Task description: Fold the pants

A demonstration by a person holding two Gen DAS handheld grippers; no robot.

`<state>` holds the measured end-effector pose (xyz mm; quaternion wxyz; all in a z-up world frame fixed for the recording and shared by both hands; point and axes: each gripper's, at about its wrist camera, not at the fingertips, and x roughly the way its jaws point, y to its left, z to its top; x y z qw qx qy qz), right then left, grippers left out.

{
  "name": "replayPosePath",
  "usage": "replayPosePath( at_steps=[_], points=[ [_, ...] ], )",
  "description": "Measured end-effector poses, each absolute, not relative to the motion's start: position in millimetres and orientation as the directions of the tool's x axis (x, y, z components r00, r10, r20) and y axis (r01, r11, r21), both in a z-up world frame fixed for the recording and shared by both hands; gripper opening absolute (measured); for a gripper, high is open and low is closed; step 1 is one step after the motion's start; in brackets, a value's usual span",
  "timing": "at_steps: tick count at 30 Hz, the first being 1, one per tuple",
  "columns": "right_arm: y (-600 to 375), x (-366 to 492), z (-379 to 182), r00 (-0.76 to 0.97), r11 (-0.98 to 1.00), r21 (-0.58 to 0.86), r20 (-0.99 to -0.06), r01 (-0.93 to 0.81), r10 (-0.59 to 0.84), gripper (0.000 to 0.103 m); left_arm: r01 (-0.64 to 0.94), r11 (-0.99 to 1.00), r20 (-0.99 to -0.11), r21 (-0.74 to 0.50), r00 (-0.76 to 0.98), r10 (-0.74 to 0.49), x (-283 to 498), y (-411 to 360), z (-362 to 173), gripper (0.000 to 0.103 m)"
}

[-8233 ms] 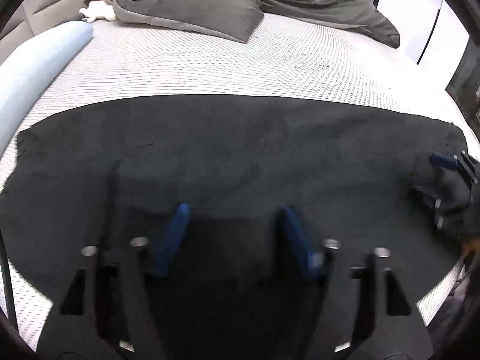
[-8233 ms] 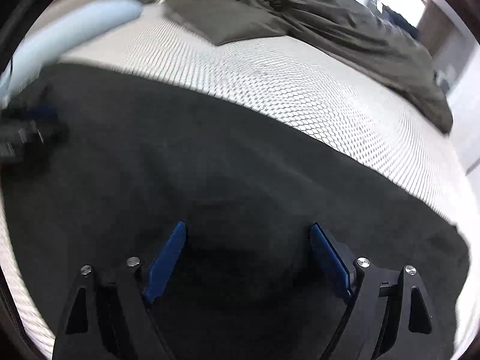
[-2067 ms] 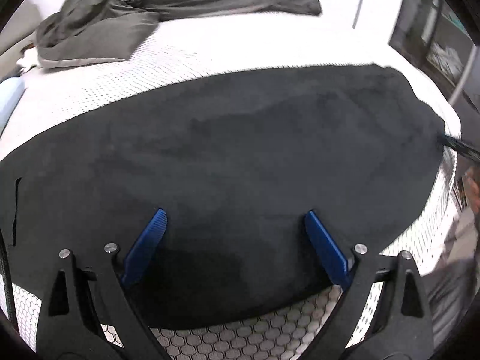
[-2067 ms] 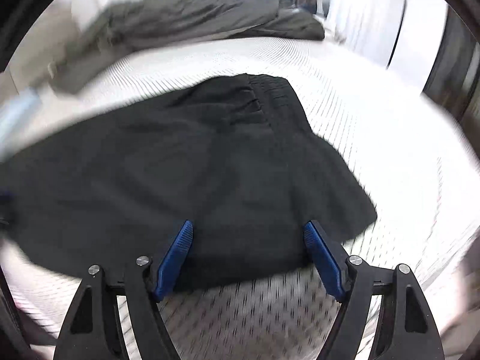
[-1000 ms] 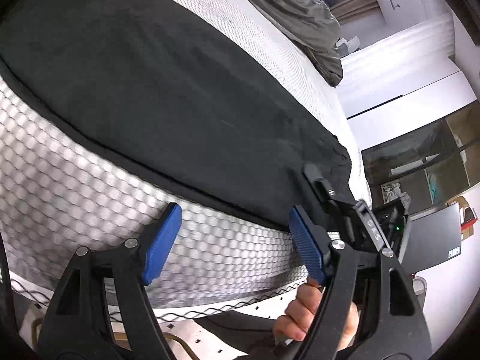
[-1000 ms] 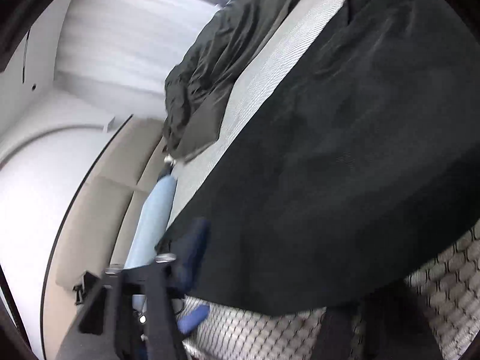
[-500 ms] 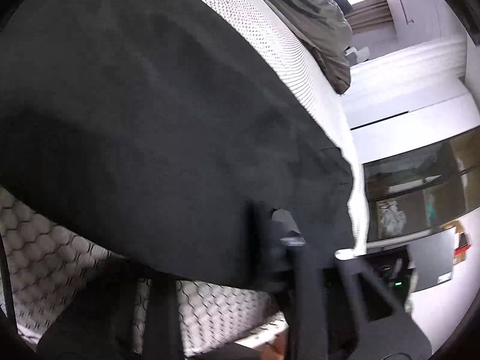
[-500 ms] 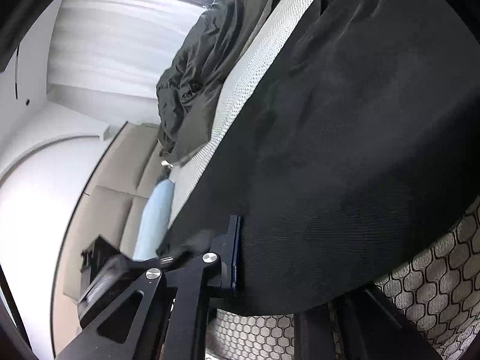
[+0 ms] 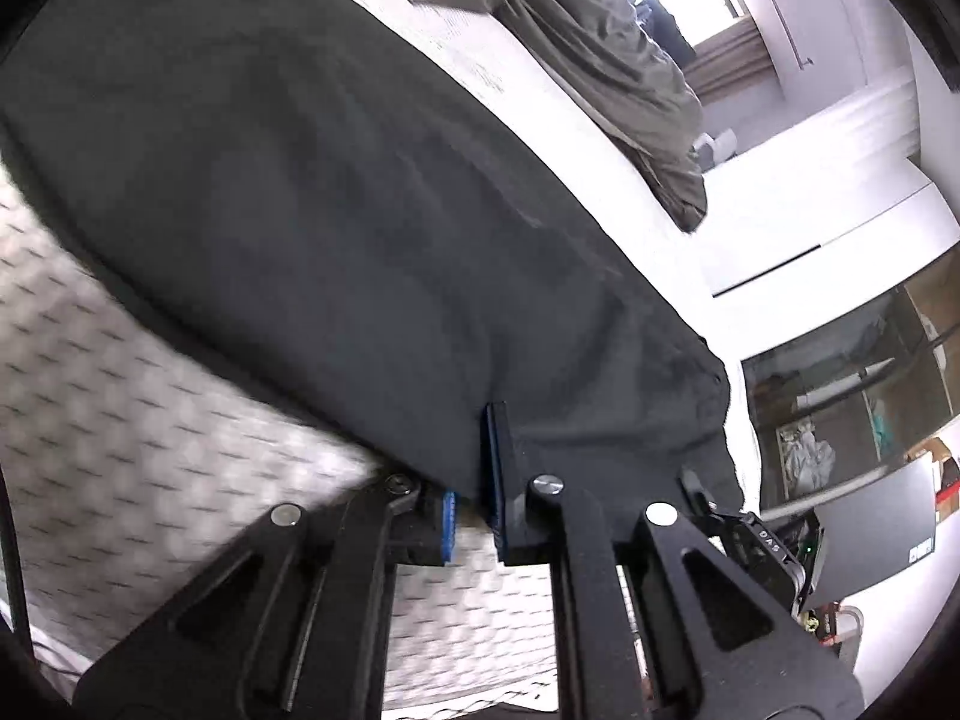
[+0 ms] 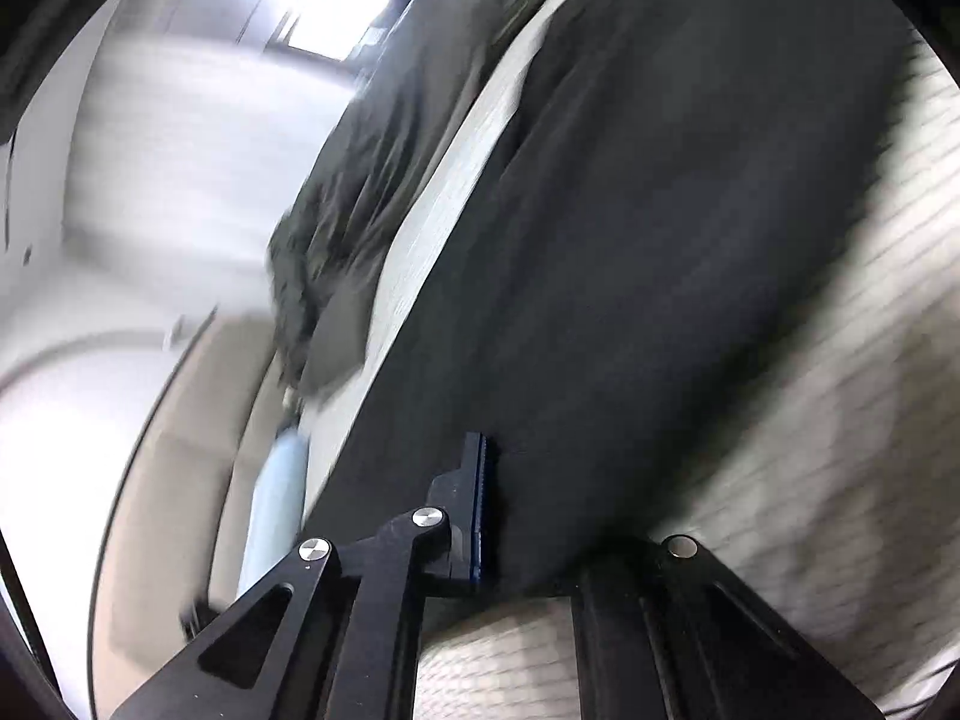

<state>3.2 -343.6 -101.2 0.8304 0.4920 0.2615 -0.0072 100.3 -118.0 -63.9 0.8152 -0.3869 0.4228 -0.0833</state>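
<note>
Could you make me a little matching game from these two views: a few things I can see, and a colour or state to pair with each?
Things:
1. pants
2. blanket
3. bolster
4. left gripper

Descriptions:
A. pale blue, by the headboard
B. shut on the near edge of dark cloth
C. black, spread flat on the mattress
D. grey-olive, crumpled at the far side

Pairs: 1-C, 2-D, 3-A, 4-B
</note>
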Motion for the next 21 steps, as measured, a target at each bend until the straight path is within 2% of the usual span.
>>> replayPosePath(
  at_steps=[5, 6, 8, 11, 14, 15, 16, 17, 18, 21],
  points=[
    [-363, -1, -102, 0.874, 0.465, 0.843, -0.417, 0.27, 0.249, 0.008, -0.192, 0.675, -0.622, -0.713, 0.617, -0.481, 98, -96, -62, 0.01],
    [-359, 1, -99, 0.874, 0.483, 0.834, -0.42, 0.266, 0.244, 0.013, -0.196, 0.675, -0.625, -0.712, 0.615, -0.481, 102, -97, -61, 0.012],
    [-348, 11, -95, 0.873, 0.503, 0.833, -0.406, 0.231, 0.271, 0.024, -0.193, 0.661, -0.615, -0.726, 0.613, -0.496, 107, -92, -62, 0.026],
    [-326, 29, -90, 0.873, 0.482, 0.86, -0.355, 0.165, 0.334, 0.041, -0.199, 0.646, -0.609, -0.737, 0.61, -0.507, 119, -96, -61, 0.037],
    [-303, 51, -87, 0.857, 0.534, 0.828, -0.392, 0.17, 0.335, 0.043, -0.201, 0.663, -0.622, -0.721, 0.611, -0.49, 124, -101, -58, 0.036],
    [-297, 57, -85, 0.849, 0.567, 0.803, -0.419, 0.182, 0.321, 0.041, -0.209, 0.671, -0.629, -0.712, 0.614, -0.477, 123, -99, -59, 0.03],
    [-295, 58, -85, 0.842, 0.597, 0.778, -0.444, 0.193, 0.306, 0.024, -0.248, 0.682, -0.654, -0.689, 0.617, -0.437, 122, -94, -62, 0.016],
    [-294, 59, -83, 0.839, 0.642, 0.737, -0.474, 0.212, 0.267, 0.014, -0.274, 0.661, -0.65, -0.698, 0.63, -0.425, 121, -84, -65, 0.015],
    [-297, 60, -83, 0.835, 0.66, 0.715, -0.493, 0.229, 0.245, 0.009, -0.287, 0.642, -0.639, -0.711, 0.644, -0.42, 120, -80, -69, 0.014],
    [-326, 46, -90, 0.849, 0.592, 0.755, -0.484, 0.282, 0.213, 0.005, -0.342, 0.653, -0.649, -0.676, 0.696, -0.307, 110, -45, -66, 0.013]
  ],
)
